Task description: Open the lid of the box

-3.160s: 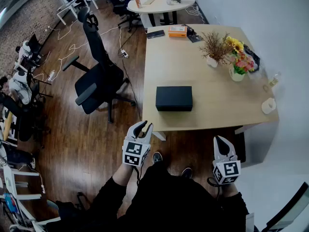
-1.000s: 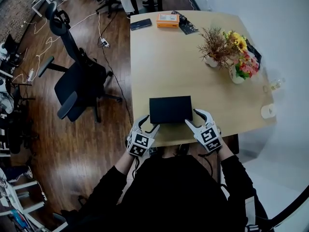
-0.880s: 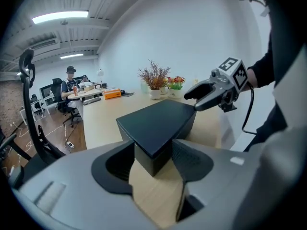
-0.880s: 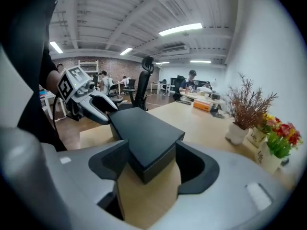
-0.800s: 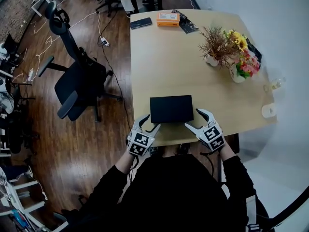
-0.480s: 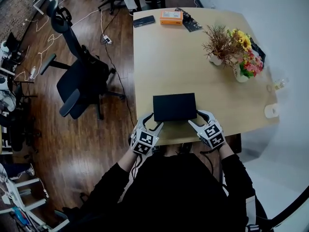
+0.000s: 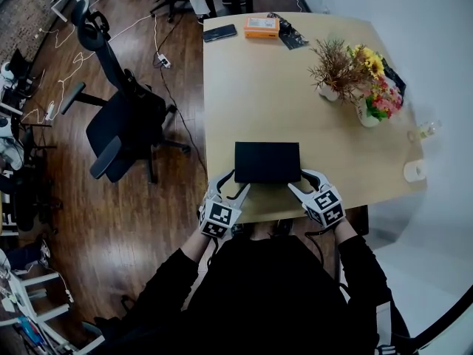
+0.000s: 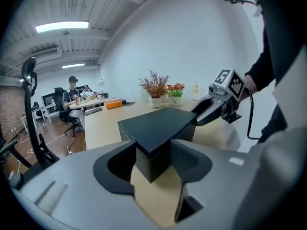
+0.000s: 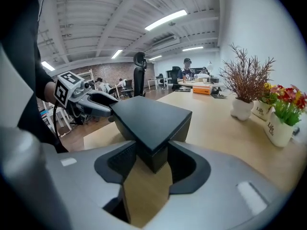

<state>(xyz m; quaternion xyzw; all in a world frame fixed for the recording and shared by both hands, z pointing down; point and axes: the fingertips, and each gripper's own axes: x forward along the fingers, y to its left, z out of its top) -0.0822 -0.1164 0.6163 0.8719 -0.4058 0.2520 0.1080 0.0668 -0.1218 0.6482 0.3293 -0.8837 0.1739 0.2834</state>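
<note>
Black rectangular cardboard box (image 7: 267, 162): lies flat on the light wooden table (image 7: 259, 72), close to the table's near edge and about midway along it. Lid is on, sitting flush; no gap shows in any view. So nothing of the opening itself is done.

Left gripper (image 7: 231, 183) is at the box's near-left corner, just over the table's near edge. Its jaws are spread wide and closing, with that corner wedged between them. I can't see the pads firmly biting yet.

Right gripper (image 7: 301, 181) mirrors it at the near-right corner. Its jaws are also closing, with that corner between them.

My read: approach is finished, and the grasp is only now forming. Left to do: settle the hold, then raise the lid off the base. I can't make out from here whether the lid is hinged or lifts free.

Orientation: the box's long axis runs left to right, parallel to the table's near edge. One long side faces me, and the top is level.
</note>
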